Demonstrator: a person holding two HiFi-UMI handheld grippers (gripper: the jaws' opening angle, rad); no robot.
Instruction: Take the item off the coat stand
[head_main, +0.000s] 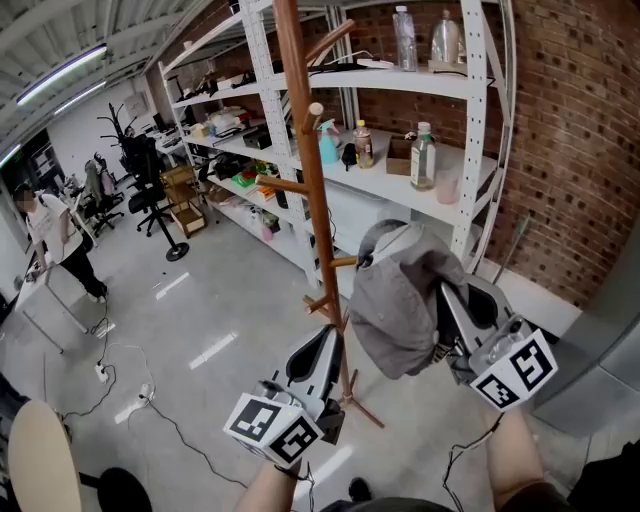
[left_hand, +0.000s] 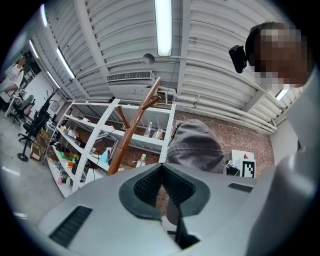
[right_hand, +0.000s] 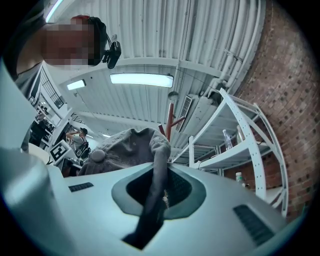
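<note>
A brown wooden coat stand (head_main: 312, 180) rises from the floor in front of me. A grey cap (head_main: 398, 305) hangs just right of its pole, beside a short lower peg (head_main: 343, 263); I cannot tell whether cap and peg touch. My right gripper (head_main: 447, 300) is shut on the cap's edge, and grey fabric (right_hand: 156, 187) runs down between its jaws in the right gripper view (right_hand: 159, 170), with the cap's crown (right_hand: 122, 150) above. My left gripper (head_main: 327, 340) is shut and empty, low beside the pole. The left gripper view (left_hand: 161, 169) shows the cap (left_hand: 196, 146) and the stand (left_hand: 134, 131) apart.
White metal shelving (head_main: 455, 185) with bottles and a spray bottle (head_main: 328, 142) stands behind the stand, against a brick wall (head_main: 575, 150). The stand's feet (head_main: 362, 408) spread on the grey floor. A person (head_main: 55, 235), office chairs (head_main: 145, 190) and floor cables (head_main: 130, 395) are at the left.
</note>
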